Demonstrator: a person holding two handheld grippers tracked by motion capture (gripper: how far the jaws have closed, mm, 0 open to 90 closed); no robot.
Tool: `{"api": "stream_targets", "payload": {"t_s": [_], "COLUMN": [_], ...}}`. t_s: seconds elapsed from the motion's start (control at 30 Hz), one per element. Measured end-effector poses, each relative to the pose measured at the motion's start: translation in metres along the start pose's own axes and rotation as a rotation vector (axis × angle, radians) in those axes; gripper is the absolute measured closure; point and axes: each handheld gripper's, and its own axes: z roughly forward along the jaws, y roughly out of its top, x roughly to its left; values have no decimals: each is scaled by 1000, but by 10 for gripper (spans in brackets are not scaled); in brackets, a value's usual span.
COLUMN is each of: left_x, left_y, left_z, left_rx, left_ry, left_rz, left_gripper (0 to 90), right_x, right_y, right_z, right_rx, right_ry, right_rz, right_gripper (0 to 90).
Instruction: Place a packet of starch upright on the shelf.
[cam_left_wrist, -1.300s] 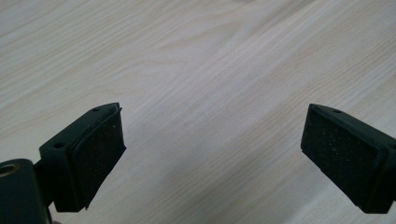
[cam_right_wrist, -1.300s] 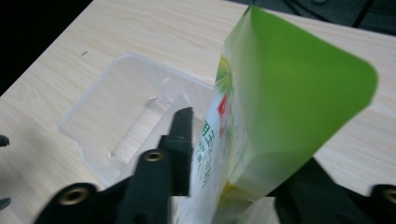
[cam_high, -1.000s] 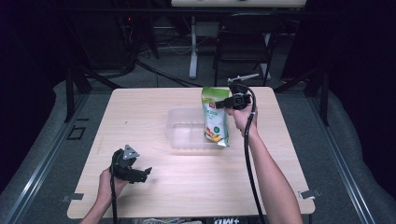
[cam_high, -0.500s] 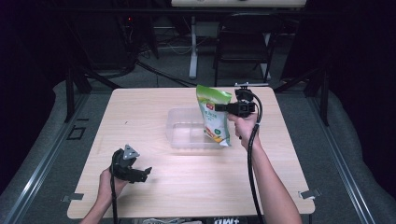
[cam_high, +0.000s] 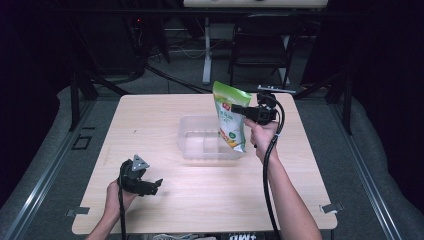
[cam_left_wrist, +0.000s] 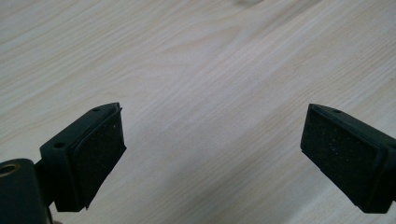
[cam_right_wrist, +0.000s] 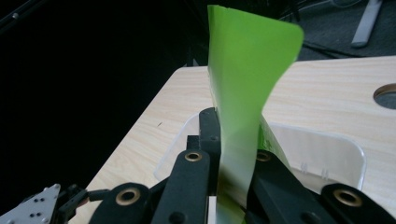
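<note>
Above the clear tray (cam_high: 200, 150) at mid-table (cam_high: 150, 120), the right gripper (cam_high: 248, 113) is holding a green pouch (cam_high: 229, 115) upright, fingers clamped on its upper edge, its lower end hanging over the tray's right part. Judgement: pouch is mid-transfer, not set down. Left gripper (cam_high: 156, 183) is idling near the front-left of the table, fingers (cam_left_wrist: 95, 149) apart and empty.

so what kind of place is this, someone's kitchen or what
Not a kitchen; most likely a lab or recording studio. A bare wooden table stands on a dark floor with cables behind it, a folding chair sits beyond it, and the person works with cabled tongs, not bare hands.
</note>
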Motion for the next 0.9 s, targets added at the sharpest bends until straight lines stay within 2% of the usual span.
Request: {"api": "stream_targets", "payload": {"t_s": [0.2, 0.37, 0.5, 0.53, 0.77, 0.9], "left_x": [0, 0, 0, 0, 0, 0], "left_y": [0, 0, 0, 0, 0, 0], "left_z": [0, 0, 0, 0, 0, 0], "left_rx": [2, 3, 0, 1, 3, 4], "left_ry": [-3, -1, -2, -3, -4, -6], "left_rz": [3, 1, 3, 1, 1, 1], "left_gripper": [60, 60, 60, 60, 60, 60], "right_x": [3, 4, 0, -2, -10, -14], "right_y": [1, 0, -4, -6, -13, -19], "right_z": [4, 10, 17, 21, 28, 33], "right_rx": [-54, -63, -74, -74, -86, -80], "right_ry": [-47, -81, -101, -115, -122, -119], "right_rz": [-28, -52, -51, -63, -49, -62], "right_gripper": [900, 900, 900, 900, 900, 900]}}
